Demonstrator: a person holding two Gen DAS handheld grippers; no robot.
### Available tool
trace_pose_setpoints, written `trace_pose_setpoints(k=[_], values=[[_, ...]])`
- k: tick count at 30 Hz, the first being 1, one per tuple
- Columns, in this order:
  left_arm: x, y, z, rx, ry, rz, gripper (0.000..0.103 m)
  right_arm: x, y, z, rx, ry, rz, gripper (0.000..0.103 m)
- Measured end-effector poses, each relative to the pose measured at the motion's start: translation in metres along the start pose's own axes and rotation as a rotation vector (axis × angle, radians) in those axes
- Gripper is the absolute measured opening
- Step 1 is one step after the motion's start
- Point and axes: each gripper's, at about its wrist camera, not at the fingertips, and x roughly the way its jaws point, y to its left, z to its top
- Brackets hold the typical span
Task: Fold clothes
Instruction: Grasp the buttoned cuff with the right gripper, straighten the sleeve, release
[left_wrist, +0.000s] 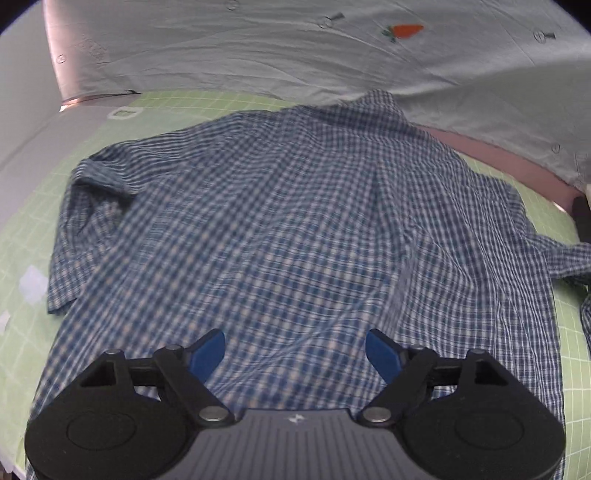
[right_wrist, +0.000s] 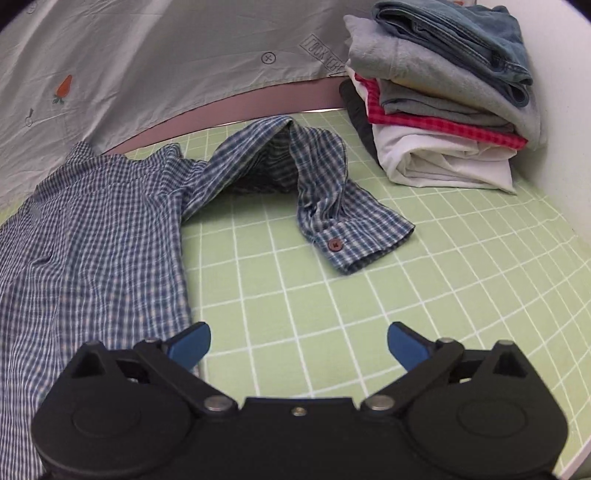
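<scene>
A blue and white checked shirt (left_wrist: 280, 229) lies spread flat on the green grid mat (left_wrist: 26, 236), back side up, collar toward the far edge. My left gripper (left_wrist: 295, 352) hovers open over the shirt's near hem, nothing between its blue fingertips. In the right wrist view the shirt body (right_wrist: 92, 236) fills the left side. Its long sleeve (right_wrist: 317, 184) arches out to the right, and the buttoned cuff (right_wrist: 354, 243) rests on the mat. My right gripper (right_wrist: 299, 343) stands open over bare mat beside the shirt's right edge, empty.
A stack of folded clothes (right_wrist: 439, 103) sits at the far right corner of the mat (right_wrist: 443, 288), against a white wall. A pale grey sheet with a carrot print (left_wrist: 404, 31) hangs along the far side. Pink edging (right_wrist: 258, 101) borders the mat.
</scene>
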Motion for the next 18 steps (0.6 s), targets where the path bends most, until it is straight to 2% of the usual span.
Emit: trace_pose_setpoints(k=[5,11,13,15,16,18], values=[[0.028,-0.031,0.018,0.028,0.024,-0.033,0.086,0.023,-0.01,0.024,-0.062,-0.04,-0.067,0.103],[0.064,-0.042,0.029,-0.014,0.088,-0.045,0.086,0.057,-0.007,0.058,-0.153,-0.079,-0.071,0.103],[0.076,-0.045,0.031,-0.03,0.115,-0.042,0.086,0.072,-0.005,0.067,-0.16,-0.068,-0.065,0.097],[0.083,-0.047,0.033,-0.028,0.134,-0.031,0.086,0.087,-0.003,0.073,-0.159,-0.033,-0.051,0.075],[0.085,-0.049,0.033,-0.018,0.136,-0.024,0.087,0.091,-0.005,0.073,-0.163,-0.017,-0.052,0.067],[0.087,-0.051,0.034,0.002,0.136,-0.014,0.087,0.09,-0.012,0.069,-0.181,-0.006,-0.079,0.034]])
